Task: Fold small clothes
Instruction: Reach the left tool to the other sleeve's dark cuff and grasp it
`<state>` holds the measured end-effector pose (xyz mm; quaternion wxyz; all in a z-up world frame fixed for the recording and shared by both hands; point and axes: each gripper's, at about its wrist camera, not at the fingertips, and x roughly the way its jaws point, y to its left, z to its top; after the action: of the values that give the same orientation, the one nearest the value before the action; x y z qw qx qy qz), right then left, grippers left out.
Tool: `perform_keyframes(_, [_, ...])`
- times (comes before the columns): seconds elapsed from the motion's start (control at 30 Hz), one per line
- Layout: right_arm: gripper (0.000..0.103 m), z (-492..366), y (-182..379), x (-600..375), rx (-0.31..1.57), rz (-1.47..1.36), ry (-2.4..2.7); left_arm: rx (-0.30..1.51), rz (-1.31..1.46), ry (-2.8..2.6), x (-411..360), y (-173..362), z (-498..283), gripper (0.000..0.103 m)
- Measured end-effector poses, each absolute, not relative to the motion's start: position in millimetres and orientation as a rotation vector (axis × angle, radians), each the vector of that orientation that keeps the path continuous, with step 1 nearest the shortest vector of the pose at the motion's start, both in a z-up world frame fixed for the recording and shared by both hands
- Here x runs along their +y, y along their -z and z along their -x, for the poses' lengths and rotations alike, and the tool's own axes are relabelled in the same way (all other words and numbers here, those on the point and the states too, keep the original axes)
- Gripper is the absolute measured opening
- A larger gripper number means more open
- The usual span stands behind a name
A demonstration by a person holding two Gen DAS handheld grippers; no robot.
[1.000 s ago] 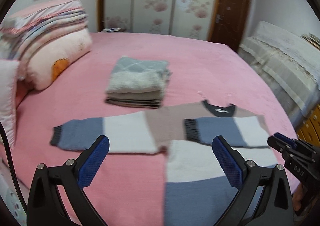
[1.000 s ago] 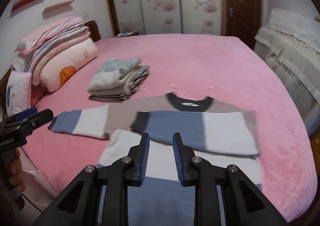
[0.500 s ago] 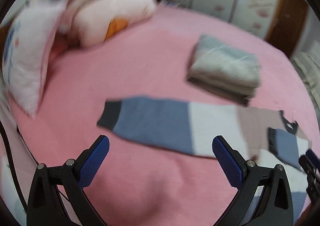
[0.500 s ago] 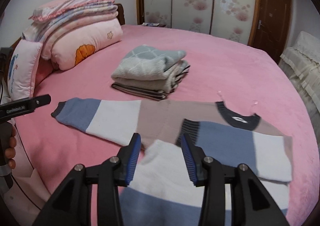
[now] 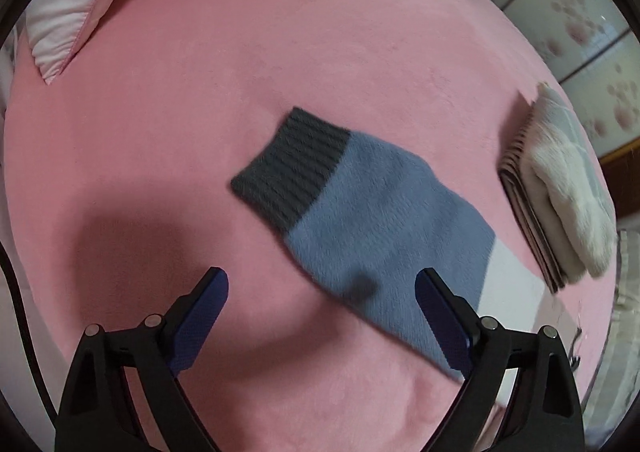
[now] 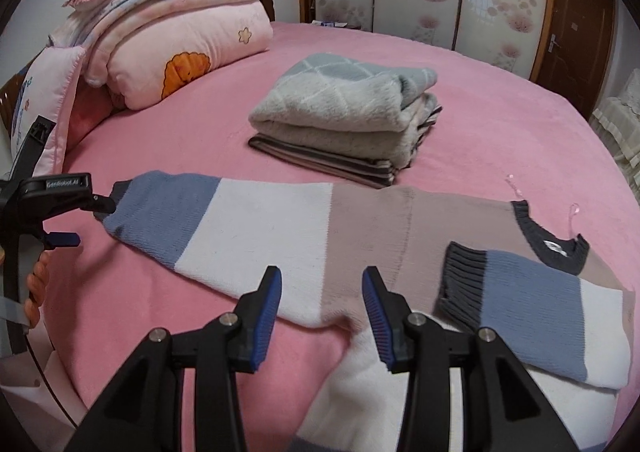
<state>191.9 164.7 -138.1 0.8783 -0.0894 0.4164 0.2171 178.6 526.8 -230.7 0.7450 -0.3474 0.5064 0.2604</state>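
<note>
A colour-block knit sweater lies flat on the pink bed, front side up. Its bands run grey-blue, white and dusty mauve, with dark grey ribbing at the cuffs and collar. One sleeve stretches straight out toward the pillows, its dark cuff at the far end. The other sleeve is folded across the chest, with its cuff lying near the middle of the body. The white lower body bunches slightly under the right gripper.

The left gripper is wide open and holds nothing; it hovers just above the outstretched sleeve, its right finger over the blue band near the sleeve's edge. The right gripper is partly open, also empty, poised over the spot where the outstretched sleeve meets the body.

Just beyond the sweater sits a pile of folded clothes, a pale grey diamond-pattern knit on top. Stacked quilts and a pillow lie at the bed's head.
</note>
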Motion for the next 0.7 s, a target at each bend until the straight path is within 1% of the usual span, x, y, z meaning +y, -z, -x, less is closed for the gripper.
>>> perform_keyframes(0.07, [0.042,-195,140,168,0.876,0.176,-0.459,1.111,0.753,-0.583,529,235,-187,0.092])
perform_keyframes(0.1, [0.042,-196,140,169,0.876,0.169,-0.462,1.116,0.748,-0.595,531,238,-191,0.088])
perform_keyframes(0.13, [0.042,-196,141,169,0.874,0.166,-0.463,1.124,0.751,-0.600,533,244,-195,0.086])
perform_keyframes(0.17, [0.042,-197,142,170,0.874,0.166,-0.465,1.142,0.757,-0.605,535,251,-199,0.081])
perform_keyframes(0.33, [0.042,-197,148,172,0.890,0.165,-0.469,1.169,0.784,-0.625,542,265,-205,0.080])
perform_keyframes(0.37, [0.042,-197,149,172,0.892,0.164,-0.468,1.168,0.773,-0.626,540,264,-206,0.078])
perform_keyframes(0.43, [0.042,-196,151,172,0.897,0.162,-0.467,1.157,0.740,-0.619,537,261,-208,0.061])
perform_keyframes(0.47, [0.042,-196,152,172,0.901,0.160,-0.467,1.146,0.732,-0.612,535,260,-208,0.043])
perform_keyframes(0.5, [0.042,-195,152,172,0.905,0.156,-0.466,1.134,0.738,-0.598,536,257,-210,0.028])
perform_keyframes(0.53, [0.042,-195,153,171,0.909,0.152,-0.467,1.117,0.746,-0.581,535,254,-210,0.018])
perform_keyframes(0.57, [0.042,-193,153,170,0.911,0.147,-0.467,1.104,0.753,-0.564,534,251,-211,0.012])
perform_keyframes(0.7, [0.042,-186,150,165,0.910,0.132,-0.464,1.032,0.688,-0.527,524,230,-215,0.009])
